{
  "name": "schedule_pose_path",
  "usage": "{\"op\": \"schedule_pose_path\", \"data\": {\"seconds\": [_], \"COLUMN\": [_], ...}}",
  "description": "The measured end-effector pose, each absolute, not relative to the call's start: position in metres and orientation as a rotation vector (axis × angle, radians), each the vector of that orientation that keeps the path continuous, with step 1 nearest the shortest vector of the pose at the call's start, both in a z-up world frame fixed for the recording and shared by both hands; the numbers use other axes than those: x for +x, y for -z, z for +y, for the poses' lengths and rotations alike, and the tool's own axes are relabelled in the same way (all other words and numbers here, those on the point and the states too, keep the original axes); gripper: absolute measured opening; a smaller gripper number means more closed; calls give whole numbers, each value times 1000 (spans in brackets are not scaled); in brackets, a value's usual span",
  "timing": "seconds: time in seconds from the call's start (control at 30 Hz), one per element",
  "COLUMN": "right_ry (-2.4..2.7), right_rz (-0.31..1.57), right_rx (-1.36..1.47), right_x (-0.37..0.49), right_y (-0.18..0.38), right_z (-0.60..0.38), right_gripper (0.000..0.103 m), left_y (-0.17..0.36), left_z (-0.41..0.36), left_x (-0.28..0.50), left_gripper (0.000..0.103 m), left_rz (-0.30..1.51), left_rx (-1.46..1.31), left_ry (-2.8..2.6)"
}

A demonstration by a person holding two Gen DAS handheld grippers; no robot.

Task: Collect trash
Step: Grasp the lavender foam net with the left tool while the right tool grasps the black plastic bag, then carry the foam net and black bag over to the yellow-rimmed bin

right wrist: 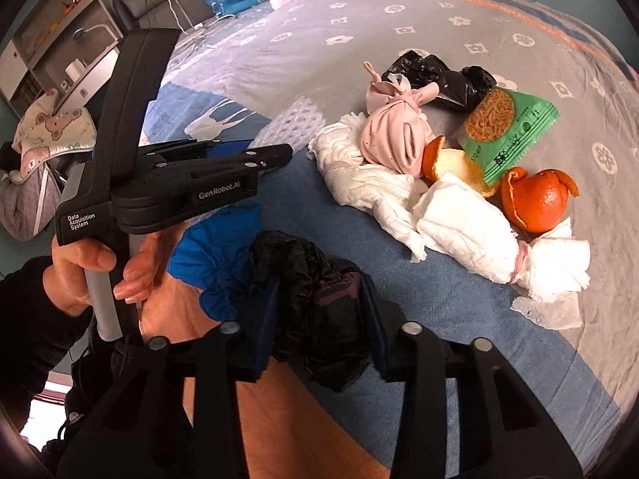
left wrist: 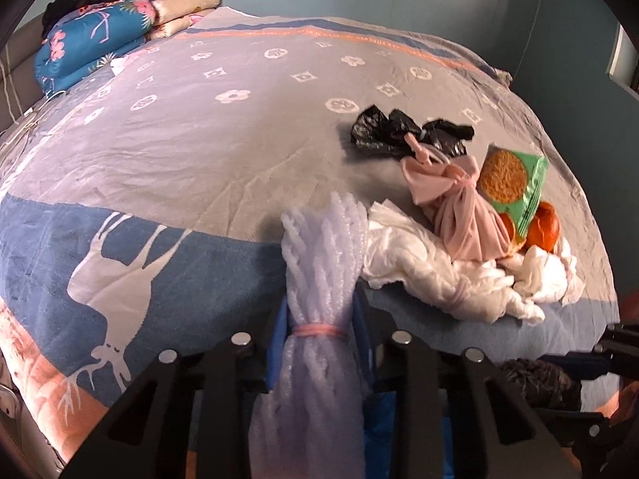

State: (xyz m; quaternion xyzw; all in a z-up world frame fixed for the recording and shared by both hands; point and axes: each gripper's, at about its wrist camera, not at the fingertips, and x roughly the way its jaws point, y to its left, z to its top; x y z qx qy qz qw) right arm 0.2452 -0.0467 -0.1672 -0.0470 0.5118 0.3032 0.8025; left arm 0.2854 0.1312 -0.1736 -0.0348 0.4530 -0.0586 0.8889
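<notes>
**Both grippers clamped on trash at the near edge of the bed**

Your left gripper [left wrist: 319,343] has its 2 blue-padded jaws pressed against a bundle of white foam netting [left wrist: 319,275], tied with a pink band and standing up between the pads. Your right gripper [right wrist: 315,315] is clamped on a crumpled black plastic bag [right wrist: 315,299], which bulges out above and below the pads. A knotted blue bag [right wrist: 217,263] lies touching the black one on its left side.

From the right wrist view, your left hand [right wrist: 100,271] grips the handle of the left gripper, dark sleeve at the wrist.

The rest of the trash sits in a loose pile on the bedspread [left wrist: 199,139], further in from the 2 grippers: twisted white tissue [right wrist: 459,223] nearest you, a knotted pink bag [right wrist: 393,139] resting on it, orange peel [right wrist: 535,199] to the right, a green snack wrapper [right wrist: 507,127] leaning over the peel, and a second black bag [right wrist: 443,76] at the far side. Folded quilts [left wrist: 96,36] are stacked at the head of the bed.
</notes>
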Motion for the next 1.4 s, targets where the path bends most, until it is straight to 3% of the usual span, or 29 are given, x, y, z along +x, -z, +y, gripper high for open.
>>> {"op": "schedule_pose_path", "data": {"seconds": [0.13, 0.37, 1.4], "right_ry": [-652, -654, -542], "right_rz": [1088, 1039, 767], "right_rx": [-61, -37, 143], "right_x": [245, 232, 170], "right_y": [162, 143, 44], "right_z": [-53, -62, -162], "right_gripper": [22, 18, 18], "left_y": [165, 145, 38], "left_z": [136, 141, 93], "left_x": [284, 272, 192], "left_gripper": [27, 27, 27], "left_rz": [928, 887, 690], "left_rx": [-104, -126, -121], "left_ry": [113, 94, 127]}}
